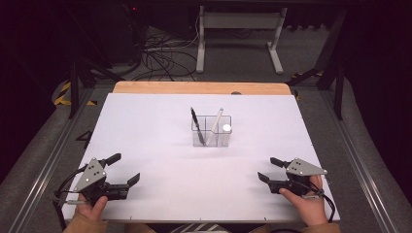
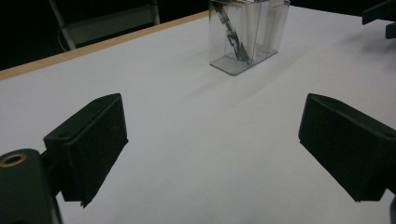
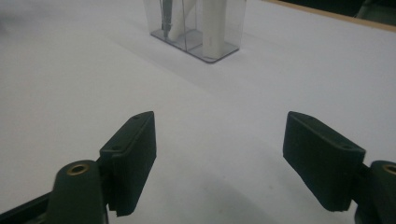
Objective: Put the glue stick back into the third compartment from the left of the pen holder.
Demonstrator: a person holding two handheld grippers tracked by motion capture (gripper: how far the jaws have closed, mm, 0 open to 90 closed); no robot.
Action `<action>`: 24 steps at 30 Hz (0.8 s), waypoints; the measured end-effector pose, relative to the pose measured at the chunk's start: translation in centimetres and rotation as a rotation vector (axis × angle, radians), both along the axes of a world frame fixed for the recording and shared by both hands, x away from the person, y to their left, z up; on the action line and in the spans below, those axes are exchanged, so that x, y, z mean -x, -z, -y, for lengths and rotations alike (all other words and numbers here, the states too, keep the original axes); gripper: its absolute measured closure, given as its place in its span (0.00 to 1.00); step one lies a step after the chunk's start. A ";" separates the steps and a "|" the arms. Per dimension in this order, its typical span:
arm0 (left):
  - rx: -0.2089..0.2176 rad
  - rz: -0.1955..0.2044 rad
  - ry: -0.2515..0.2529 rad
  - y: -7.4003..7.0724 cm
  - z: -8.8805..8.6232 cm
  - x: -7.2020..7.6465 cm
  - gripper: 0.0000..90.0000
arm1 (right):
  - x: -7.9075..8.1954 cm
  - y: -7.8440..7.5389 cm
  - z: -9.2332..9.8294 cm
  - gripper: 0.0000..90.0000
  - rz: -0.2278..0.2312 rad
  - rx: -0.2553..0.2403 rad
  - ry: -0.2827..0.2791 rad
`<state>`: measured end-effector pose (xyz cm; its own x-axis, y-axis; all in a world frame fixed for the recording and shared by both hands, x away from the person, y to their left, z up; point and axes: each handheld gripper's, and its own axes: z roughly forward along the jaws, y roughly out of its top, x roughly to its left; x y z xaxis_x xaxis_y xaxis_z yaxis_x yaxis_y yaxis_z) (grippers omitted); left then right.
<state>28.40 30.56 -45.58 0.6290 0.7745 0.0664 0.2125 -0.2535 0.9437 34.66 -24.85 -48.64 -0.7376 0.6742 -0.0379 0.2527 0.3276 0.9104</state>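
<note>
At the lower left of the high view, the left gripper (image 1: 125,169) rests low over the white table (image 1: 155,126) with its jaws spread wide and nothing between them. In its own view the two black pads frame bare tabletop, and the clear holder (image 2: 247,35) sits in the upper middle of that frame, well apart from them.

At the centre of the high view stands the clear holder (image 1: 212,131), split into compartments. A black pen (image 1: 195,124) leans in the left compartment, a white pen (image 1: 215,124) leans beside it, and a short white stick (image 1: 227,128) stands upright at the right.

At the lower right, the right gripper (image 1: 270,169) is likewise open and empty, its jaws pointing toward the middle.

The holder looks light and the pens stand tall and tilted. A reach that comes in low or off-centre could likely clip the holder's wall and slide or tip it. Pulling a leaning pen sideways rather than along its length might drag the holder along or spill the others.
</note>
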 end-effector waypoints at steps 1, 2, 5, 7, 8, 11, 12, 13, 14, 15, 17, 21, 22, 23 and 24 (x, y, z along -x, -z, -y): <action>-0.005 0.001 0.001 0.0 0.0 0.0 0.10 | 0.0 0.0 -0.1 0.29 -0.003 0.006 -0.002; -0.006 0.002 0.003 0.1 0.1 -0.1 0.10 | 0.0 0.0 -0.1 0.28 -0.004 0.011 -0.003; 0.001 0.001 0.001 0.1 0.1 -0.1 0.10 | 0.0 0.0 -0.2 0.28 -0.006 0.014 0.005; 0.006 -0.001 -0.002 0.2 0.0 -0.1 0.10 | -0.1 0.0 -0.2 0.28 -0.009 0.014 0.013; 0.007 -0.001 -0.007 0.2 -0.1 -0.2 0.10 | -0.1 0.0 -0.2 0.28 -0.011 0.010 0.018; 0.025 0.008 -0.014 0.3 -0.3 -0.2 0.10 | -0.1 0.0 0.0 0.29 -0.010 -0.001 0.025; 0.025 0.009 -0.016 0.4 -0.4 -0.2 0.10 | -0.1 0.0 0.0 0.29 -0.012 -0.006 0.027; 0.023 0.014 -0.015 0.4 -0.4 -0.2 0.10 | -0.1 0.0 0.1 0.29 -0.013 -0.008 0.029; 0.020 0.018 -0.015 0.4 -0.4 -0.2 0.10 | -0.1 0.0 0.1 0.29 -0.015 -0.009 0.029; 0.018 0.018 -0.014 0.4 -0.4 -0.2 0.10 | -0.2 0.0 0.1 0.29 -0.016 -0.008 0.028; 0.013 0.021 -0.012 0.4 -0.3 -0.2 0.10 | -0.2 0.0 0.0 0.29 -0.018 -0.006 0.026; 0.008 0.016 -0.011 0.4 -0.2 -0.2 0.10 | -0.2 0.0 0.0 0.29 -0.015 -0.006 0.025; 0.009 0.015 -0.010 0.4 -0.2 -0.2 0.10 | -0.2 0.0 0.0 0.29 -0.015 -0.006 0.025; 0.009 0.014 -0.012 0.4 -0.2 -0.2 0.10 | -0.2 0.0 0.0 0.29 -0.014 -0.006 0.024; 0.009 0.013 -0.013 0.4 -0.2 -0.2 0.10 | -0.2 0.0 0.0 0.29 -0.014 -0.006 0.023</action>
<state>28.61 30.78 -45.95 0.6178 0.7835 0.0674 0.2038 -0.2422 0.9486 34.81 -24.89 -48.66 -0.7226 0.6909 -0.0238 0.2727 0.3166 0.9085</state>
